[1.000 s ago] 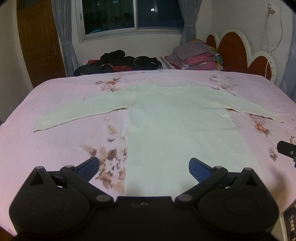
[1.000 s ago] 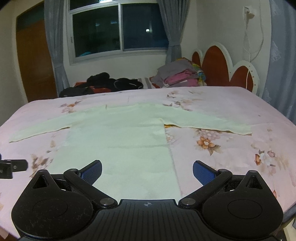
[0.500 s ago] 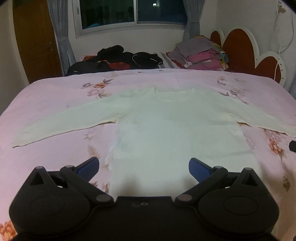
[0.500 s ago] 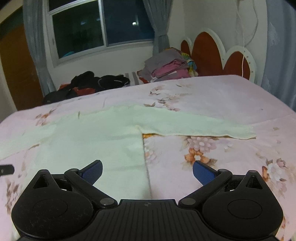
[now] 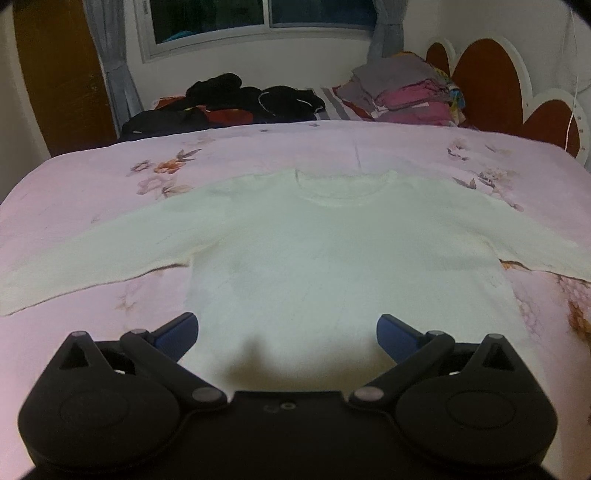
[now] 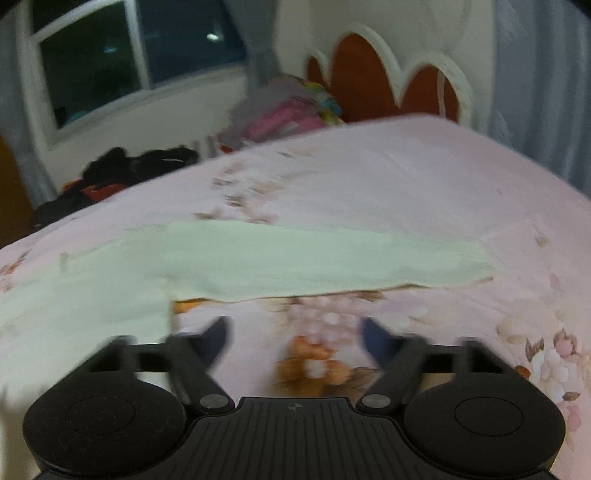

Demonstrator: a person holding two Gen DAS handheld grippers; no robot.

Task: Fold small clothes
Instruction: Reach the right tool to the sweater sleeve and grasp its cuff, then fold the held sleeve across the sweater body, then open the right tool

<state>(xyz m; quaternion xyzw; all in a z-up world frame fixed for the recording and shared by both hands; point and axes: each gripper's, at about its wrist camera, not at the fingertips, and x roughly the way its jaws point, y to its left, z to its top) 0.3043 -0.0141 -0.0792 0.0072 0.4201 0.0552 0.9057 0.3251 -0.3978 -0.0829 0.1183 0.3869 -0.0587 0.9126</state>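
A pale green long-sleeved sweater [image 5: 332,258] lies flat on the pink flowered bedspread [image 5: 92,184], neckline away from me and both sleeves spread out. My left gripper [image 5: 287,332] hovers open over the lower body of the sweater, with nothing between its blue pads. In the blurred right wrist view, the sweater's right sleeve [image 6: 314,262] stretches across the bedspread just beyond my right gripper [image 6: 295,338]. Its jaws are closing but still stand apart over bare bedspread, and nothing lies between them.
A heap of dark clothes [image 5: 236,103] and a stack of folded clothes [image 5: 402,92] lie at the far side of the bed. A red and white headboard [image 5: 498,96] rises at the right. A window [image 5: 258,14] with grey curtains is behind.
Both grippers have moved forward over the bed. The left now faces the sweater's middle; the right has swung right toward the sleeve, and its jaws have narrowed.
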